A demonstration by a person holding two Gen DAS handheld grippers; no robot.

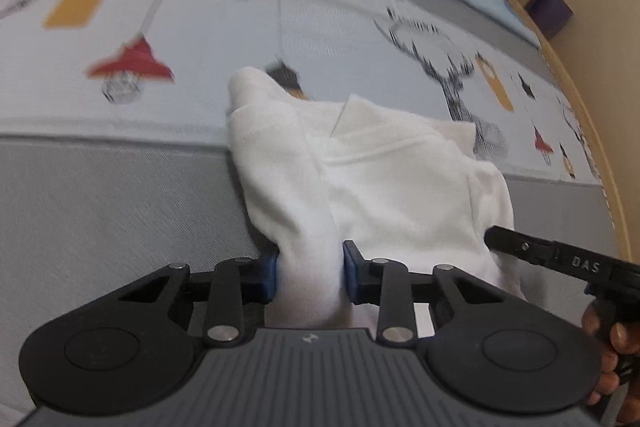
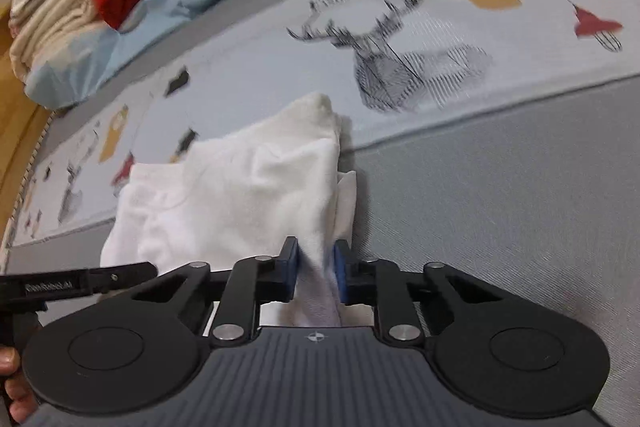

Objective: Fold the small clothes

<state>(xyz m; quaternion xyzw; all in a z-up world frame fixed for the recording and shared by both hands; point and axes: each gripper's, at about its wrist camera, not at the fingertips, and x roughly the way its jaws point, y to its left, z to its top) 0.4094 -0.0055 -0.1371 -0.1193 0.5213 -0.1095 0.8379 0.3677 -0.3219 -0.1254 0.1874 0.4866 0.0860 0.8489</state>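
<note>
Folding is judged barely begun: white garment [image 1: 384, 179] lies rumpled on the printed bedspread [image 1: 320, 27], its near edge pinched by left gripper [image 1: 309, 277] and right gripper [image 2: 316, 273].

- the left wrist view is sitting just behind the left gripper [image 1: 309, 277], looking steeply down and forward, close over the bed cover [image 1: 120, 195].
- the right wrist view is looking likewise along the right gripper [image 2: 316, 275].
- both are sharing the white garment [image 1: 392, 179] [image 2: 248, 183], the deer print [image 2: 392, 67] [image 1: 452, 75], and each other's gripper.
</note>
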